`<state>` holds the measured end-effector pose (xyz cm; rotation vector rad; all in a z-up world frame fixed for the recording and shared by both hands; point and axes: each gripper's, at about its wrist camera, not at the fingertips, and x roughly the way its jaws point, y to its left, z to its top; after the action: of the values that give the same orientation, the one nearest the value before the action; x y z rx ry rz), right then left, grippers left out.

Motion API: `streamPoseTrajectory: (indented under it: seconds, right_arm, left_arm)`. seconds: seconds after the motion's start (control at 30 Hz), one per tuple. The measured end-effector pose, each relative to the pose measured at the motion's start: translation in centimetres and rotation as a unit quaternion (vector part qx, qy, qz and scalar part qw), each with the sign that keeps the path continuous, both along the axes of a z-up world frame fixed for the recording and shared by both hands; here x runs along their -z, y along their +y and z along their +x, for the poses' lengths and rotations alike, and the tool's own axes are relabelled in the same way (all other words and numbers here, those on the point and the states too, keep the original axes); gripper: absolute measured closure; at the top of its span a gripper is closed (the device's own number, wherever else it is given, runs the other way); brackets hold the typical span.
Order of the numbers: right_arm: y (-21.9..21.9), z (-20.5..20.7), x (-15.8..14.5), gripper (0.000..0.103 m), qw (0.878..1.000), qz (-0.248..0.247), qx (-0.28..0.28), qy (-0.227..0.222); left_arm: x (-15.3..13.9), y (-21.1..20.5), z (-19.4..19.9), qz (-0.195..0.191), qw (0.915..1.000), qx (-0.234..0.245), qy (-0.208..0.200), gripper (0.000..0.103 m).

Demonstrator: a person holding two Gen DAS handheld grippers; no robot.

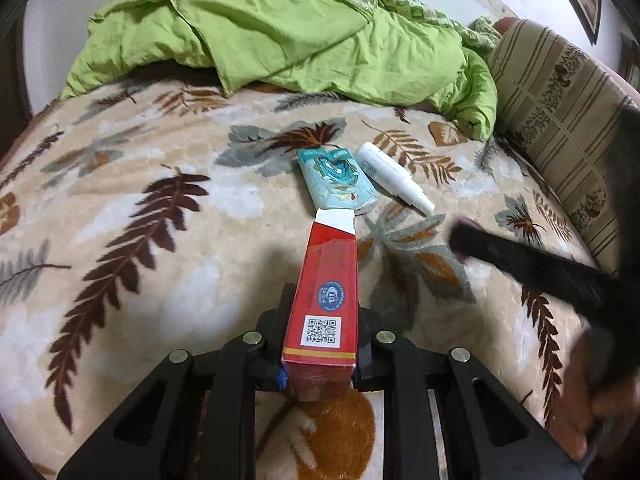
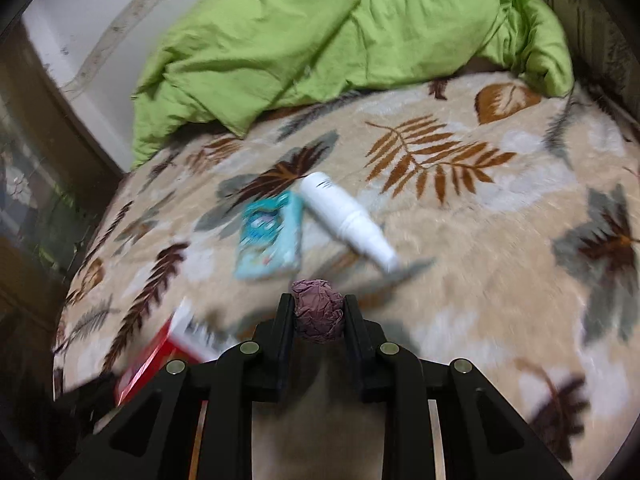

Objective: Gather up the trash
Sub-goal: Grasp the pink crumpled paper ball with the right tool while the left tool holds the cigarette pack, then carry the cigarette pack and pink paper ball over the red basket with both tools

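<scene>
1. Left wrist view: the left gripper (image 1: 322, 320) has its jaws clamped on a red carton (image 1: 324, 300), end flap open, contents hidden.
2. Right wrist view: the right gripper (image 2: 318, 316) pinches a crumpled purple paper ball (image 2: 318, 312).
3. A teal blister pack (image 1: 338, 180) and a white bottle (image 1: 394, 178) lie side by side on the leaf-patterned blanket (image 1: 160, 160), the bottle capped, near a green duvet (image 1: 280, 28).
</scene>
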<state>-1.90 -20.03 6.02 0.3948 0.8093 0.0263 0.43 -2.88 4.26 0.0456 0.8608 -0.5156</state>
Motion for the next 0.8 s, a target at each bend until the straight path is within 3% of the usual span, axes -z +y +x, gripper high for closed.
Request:
streamPoseTrajectory:
  seconds: [0.23, 0.33, 0.53, 0.8]
  right_arm:
    - [2.7, -8.9, -3.5, 0.078, 0.995, -0.059, 0.02, -0.071]
    - [3.5, -11.8, -4.4, 0.078, 0.993, -0.072, 0.024, -0.09]
    - [4.1, -15.0, -4.5, 0.078, 0.993, -0.073, 0.022, -0.095]
    - [3.6, -18.2, -4.3, 0.078, 0.992, -0.069, 0.049, -0.096]
  left_arm:
    - [-2.8, 0.9, -4.8, 0.024, 0.997, -0.018, -0.072, 0.083]
    - [-3.6, 1.5, -7.0, 0.02, 0.996, -0.026, -0.083, 0.083]
    - [-3.8, 2.5, -11.7, 0.046, 0.9927, -0.031, -0.107, 0.083]
    - [-4.2, 2.8, -13.6, 0.057, 0.9901, -0.036, -0.124, 0.083]
